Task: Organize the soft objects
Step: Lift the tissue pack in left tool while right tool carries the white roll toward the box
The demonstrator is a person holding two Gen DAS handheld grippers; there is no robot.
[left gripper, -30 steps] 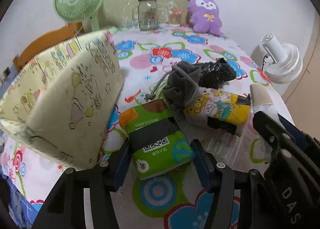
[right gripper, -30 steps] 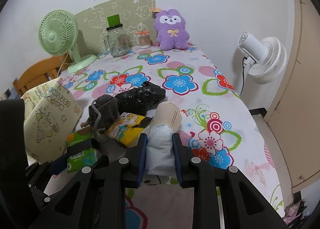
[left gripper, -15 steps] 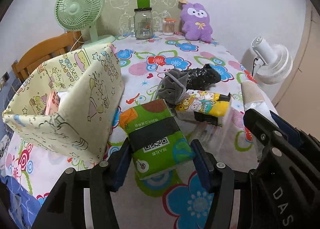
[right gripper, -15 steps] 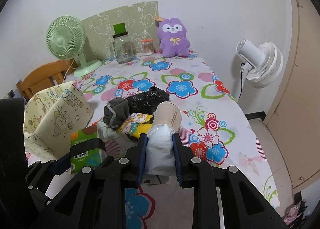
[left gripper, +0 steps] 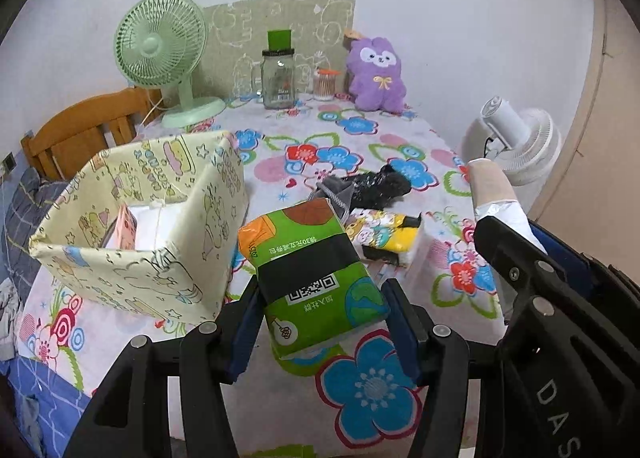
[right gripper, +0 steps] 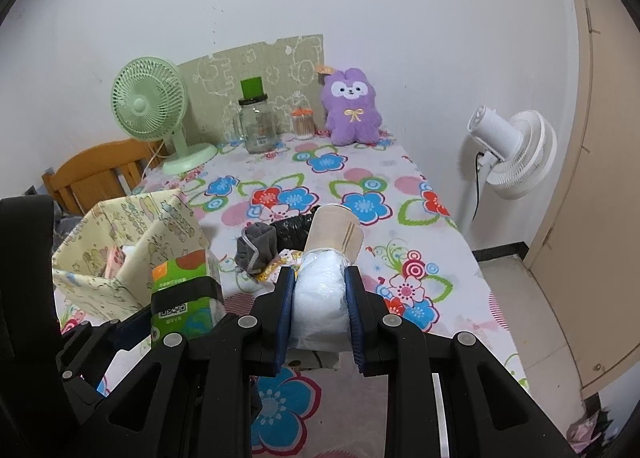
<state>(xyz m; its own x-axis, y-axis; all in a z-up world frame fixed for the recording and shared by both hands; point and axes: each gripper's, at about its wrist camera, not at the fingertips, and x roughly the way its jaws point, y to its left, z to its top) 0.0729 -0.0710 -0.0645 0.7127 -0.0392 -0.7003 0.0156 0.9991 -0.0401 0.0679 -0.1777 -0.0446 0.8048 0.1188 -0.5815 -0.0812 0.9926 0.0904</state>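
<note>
L gripper (left gripper: 320, 310) clamps tissue pack (left gripper: 316, 278), raised clear to drop in box (left gripper: 160, 234) | R gripper (right gripper: 319, 312) squeezes white roll (right gripper: 322, 290), lifted too | sock (right gripper: 256, 246), black bag (left gripper: 378, 185) left on tbl

Grey knitted cloth (left gripper: 335, 190) sits half hidden behind the green plastic tissue pack (left gripper: 316, 278); tiny text on that pack is unreadable. Wooden chair (left gripper: 86, 133) left of it is mostly covered too.

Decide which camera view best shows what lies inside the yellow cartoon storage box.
The left wrist view: the yellow cartoon storage box opens toward it, showing pink and white items inside. The right wrist view shows it smaller, its interior partly hidden.
</note>
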